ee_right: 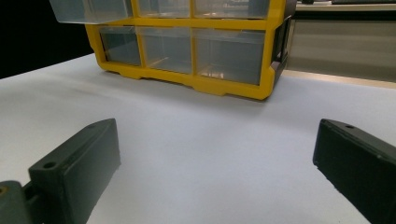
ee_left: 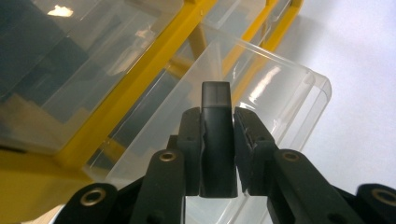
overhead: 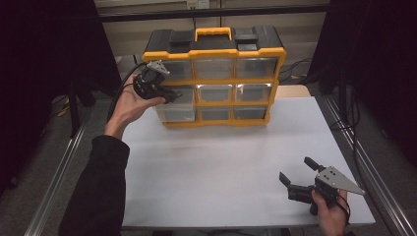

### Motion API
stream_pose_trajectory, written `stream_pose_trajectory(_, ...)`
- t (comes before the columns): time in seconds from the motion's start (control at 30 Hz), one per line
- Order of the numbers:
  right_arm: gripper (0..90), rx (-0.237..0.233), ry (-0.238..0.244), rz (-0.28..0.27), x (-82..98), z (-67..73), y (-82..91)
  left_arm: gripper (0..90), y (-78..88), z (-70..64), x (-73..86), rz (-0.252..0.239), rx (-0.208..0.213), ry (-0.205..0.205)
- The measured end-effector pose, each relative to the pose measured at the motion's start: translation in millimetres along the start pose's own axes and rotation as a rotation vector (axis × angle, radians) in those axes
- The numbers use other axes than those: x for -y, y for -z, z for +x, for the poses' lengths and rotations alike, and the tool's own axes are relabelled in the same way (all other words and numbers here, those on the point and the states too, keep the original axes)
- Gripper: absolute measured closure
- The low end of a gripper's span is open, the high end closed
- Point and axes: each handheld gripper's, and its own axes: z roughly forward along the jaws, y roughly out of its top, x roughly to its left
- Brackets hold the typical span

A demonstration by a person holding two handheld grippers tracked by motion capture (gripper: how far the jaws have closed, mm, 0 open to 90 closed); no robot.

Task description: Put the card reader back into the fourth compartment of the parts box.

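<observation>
Claw point(ee_left: 217, 140) on the left hand is clenched on a small dark rectangular block point(ee_left: 215, 140), squeezing it by its 2 long sides so that the top end stands up above the pads. It hovers over a clear drawer point(ee_left: 280, 93) that stands pulled out of the yellow and black organizer point(overhead: 215, 76); seen from the high view, this left claw point(overhead: 164, 93) sits at the cabinet's left column, middle row, with the person's left hand point(overhead: 130, 105) cupped under it.

The block looks stiff and light, with smooth, probably slippery faces, so the present hold across the flat sides near its middle seems the sound one; a pinch near an end would likely let it pivot. The drawer is thin transparent plastic, likely light and a little flexible, and it would probably rattle or tilt if pushed at one corner. Its front lip is the natural place to take hold of it or to press it shut.

Right claw point(overhead: 297, 179) rests released near the front right of the white tabletop point(overhead: 221, 167), well apart from the organizer, with nothing between its jaws; its own view looks across the bare surface at the cabinet's bottom row of 3 drawers.
</observation>
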Motion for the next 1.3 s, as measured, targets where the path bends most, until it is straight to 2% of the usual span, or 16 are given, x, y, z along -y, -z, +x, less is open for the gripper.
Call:
stream_pose_trajectory(0.17,0.2,0.001,-0.003,0.000,0.2,-0.4,-0.3,73.7,-6.9,1.6,1.2,0.006,0.006,0.017)
stream_pose_trajectory(0.23,0.3,0.000,-0.002,0.000,0.2,-0.4,-0.3,73.6,-9.3,-0.3,0.8,0.012,0.007,0.016)
stream_pose_trajectory(0.3,0.3,-0.001,-0.004,0.002,0.3,-0.4,-0.5,73.6,-10.8,-2.6,-0.8,0.025,0.006,-0.003)
stream_pose_trajectory(0.5,0.3,-0.003,-0.001,0.002,0.2,-0.2,-0.3,72.9,-13.2,-3.2,-0.6,0.009,0.006,0.021)
stream_pose_trajectory(0.63,0.4,-0.004,-0.004,0.002,0.3,-0.3,-0.5,63.3,-11.5,-2.7,2.9,-0.045,0.008,0.038)
stream_pose_trajectory(0.7,0.4,-0.003,-0.001,0.001,0.1,-0.3,-0.4,51.7,-12.0,-2.3,4.0,-0.059,-0.031,0.060)
stream_pose_trajectory(0.73,0.4,-0.002,-0.002,0.000,0.1,-0.3,-0.4,46.9,-10.3,-0.7,5.1,-0.074,-0.035,0.069)
stream_pose_trajectory(0.8,0.4,-0.003,-0.001,0.001,0.0,-0.2,-0.1,44.3,-8.0,0.3,6.6,-0.096,-0.047,0.079)
stream_pose_trajectory(0.9,0.4,0.000,-0.002,-0.001,0.2,-0.5,-0.6,29.4,-4.8,2.1,8.7,-0.119,-0.075,0.105)
stream_pose_trajectory(0.97,0.4,-0.003,0.000,0.001,0.0,-0.1,-0.1,24.0,-3.3,2.6,9.6,-0.135,-0.077,0.113)
stream_pose_trajectory(1.03,0.4,-0.002,0.000,0.001,0.0,-0.1,0.0,17.5,-2.2,2.0,10.3,-0.128,-0.093,0.113)
stream_pose_trajectory(1.17,0.4,-0.001,0.002,0.001,0.0,-0.3,-0.2,10.4,-0.5,0.7,13.8,-0.156,-0.110,0.116)
stream_pose_trajectory(1.2,0.4,-0.002,0.000,0.002,0.0,-0.2,-0.2,9.1,-0.3,1.2,16.0,-0.172,-0.116,0.141)
stream_pose_trajectory(1.3,0.4,-0.002,0.003,-0.001,-0.1,0.0,-0.1,8.8,0.8,2.8,22.1,-0.201,-0.140,0.176)
